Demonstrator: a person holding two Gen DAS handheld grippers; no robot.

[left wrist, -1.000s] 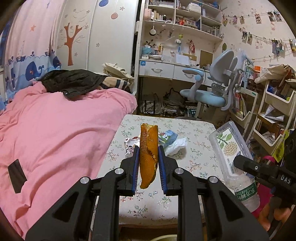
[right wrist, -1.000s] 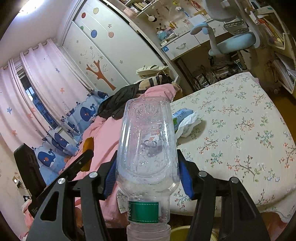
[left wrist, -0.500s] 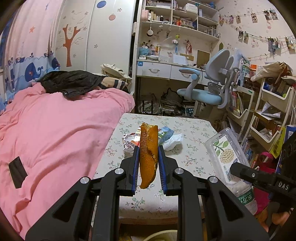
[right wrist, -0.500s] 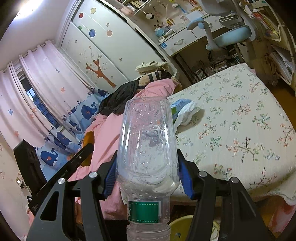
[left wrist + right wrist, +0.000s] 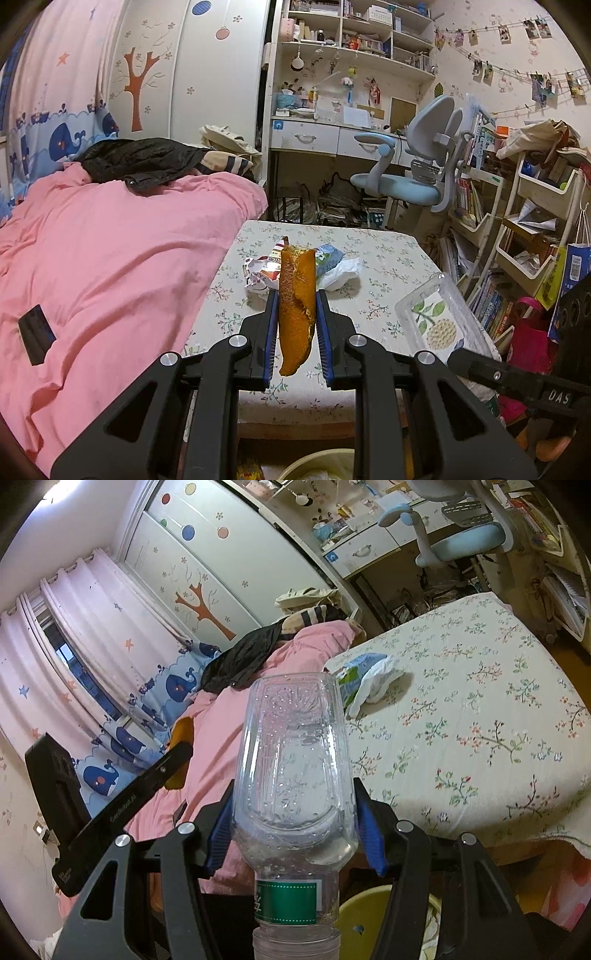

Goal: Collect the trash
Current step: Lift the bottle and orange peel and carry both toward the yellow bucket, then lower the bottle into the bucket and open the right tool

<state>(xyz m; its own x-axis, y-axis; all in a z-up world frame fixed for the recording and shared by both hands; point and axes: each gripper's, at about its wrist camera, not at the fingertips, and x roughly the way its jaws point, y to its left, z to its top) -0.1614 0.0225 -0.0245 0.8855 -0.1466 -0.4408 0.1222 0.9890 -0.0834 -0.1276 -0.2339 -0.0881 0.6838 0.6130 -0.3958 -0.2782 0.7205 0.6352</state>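
Both claws have drawn back from the floral worktop [image 5: 388, 251] toward the yellow bin [image 5: 369, 904], the left claw [image 5: 295, 317] clenched on an orange peel [image 5: 295, 306], the right claw [image 5: 293, 812] grasping an upturned clear bottle [image 5: 295, 775]

A: Where do we find the peel [image 5: 295, 306]?
B: We see it upright between the left gripper [image 5: 295, 314] pads, above the table [image 5: 388, 258].
A: And behind it?
B: A wrapper [image 5: 264, 269] to its left, a tissue [image 5: 341, 271] to its right, both on the table.
A: The bottle [image 5: 295, 760]?
B: Base forward in the right gripper [image 5: 295, 834], right of the peel, with a bin [image 5: 369, 904] below. The bed [image 5: 110, 258] lies left of the table.
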